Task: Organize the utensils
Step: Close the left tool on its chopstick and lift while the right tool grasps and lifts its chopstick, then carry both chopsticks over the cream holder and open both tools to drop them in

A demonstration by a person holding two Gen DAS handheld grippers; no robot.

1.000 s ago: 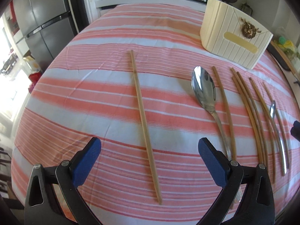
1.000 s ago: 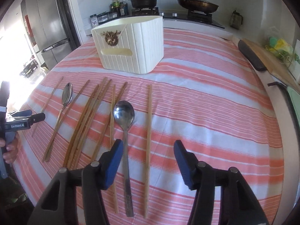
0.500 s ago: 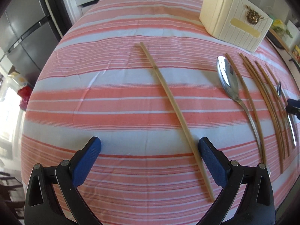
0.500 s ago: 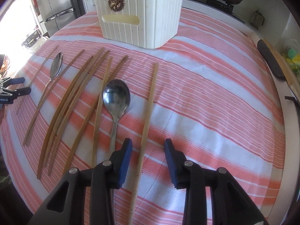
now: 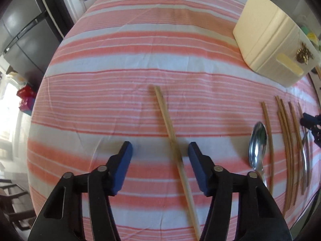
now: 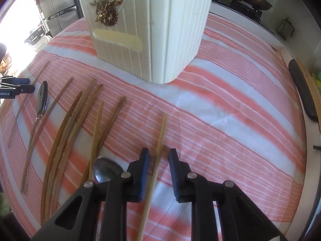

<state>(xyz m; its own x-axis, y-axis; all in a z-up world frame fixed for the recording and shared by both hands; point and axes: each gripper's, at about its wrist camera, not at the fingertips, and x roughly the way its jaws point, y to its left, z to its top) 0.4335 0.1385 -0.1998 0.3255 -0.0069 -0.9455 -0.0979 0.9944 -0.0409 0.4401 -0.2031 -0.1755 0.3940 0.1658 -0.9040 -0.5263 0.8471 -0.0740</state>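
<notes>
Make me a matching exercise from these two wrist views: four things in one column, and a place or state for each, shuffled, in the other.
Things:
1. cream utensil holder
2. left gripper
3. right gripper
4. large spoon

Places or states:
A. jaws narrow, close on either side of a lone chopstick, closing
B. stands upright at the far end of the striped cloth
C. lies among the brown chopsticks, bowl pointing away
D. jaws about half open, straddling a lone pale chopstick, closing

Pairs: 1-B, 2-D, 3-A, 4-C
</notes>
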